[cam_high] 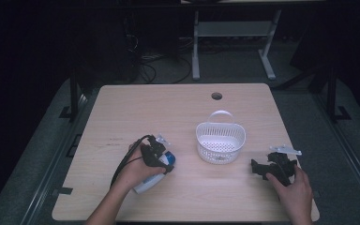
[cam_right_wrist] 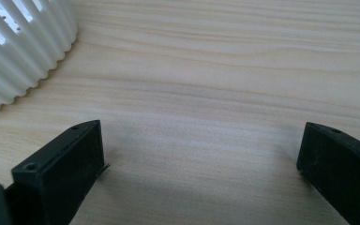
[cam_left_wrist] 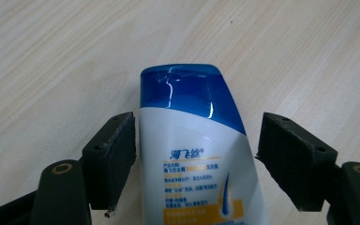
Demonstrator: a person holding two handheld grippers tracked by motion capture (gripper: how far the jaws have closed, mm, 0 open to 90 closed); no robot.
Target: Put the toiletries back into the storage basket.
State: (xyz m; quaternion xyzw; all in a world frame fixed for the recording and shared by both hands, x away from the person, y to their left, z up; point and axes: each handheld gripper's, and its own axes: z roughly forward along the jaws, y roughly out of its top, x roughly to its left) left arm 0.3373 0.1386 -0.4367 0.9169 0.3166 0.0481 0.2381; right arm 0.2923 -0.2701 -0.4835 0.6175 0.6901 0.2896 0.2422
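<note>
A white shampoo bottle (cam_left_wrist: 194, 159) with a blue cap (cam_left_wrist: 187, 91) lies flat on the wooden table (cam_high: 178, 112), cap pointing away from the person. My left gripper (cam_left_wrist: 199, 129) straddles its upper body. The left pad (cam_left_wrist: 115, 154) sits right against the bottle's side, while the right pad (cam_left_wrist: 288, 159) stands clear of it with table showing between. In the high view the left gripper (cam_high: 164, 161) is over the bottle (cam_high: 144, 184) at the table's front left. My right gripper (cam_high: 257, 167) rests open at the front right, and nothing lies between its fingers (cam_right_wrist: 61, 173).
A white slatted plastic basket (cam_high: 201, 133) with a handle stands at the table's middle, just left of and beyond the right gripper; its ribbed wall (cam_right_wrist: 18, 51) shows close by. A round cable hole (cam_high: 216, 96) is near the far edge. Dark floor and desk legs lie beyond.
</note>
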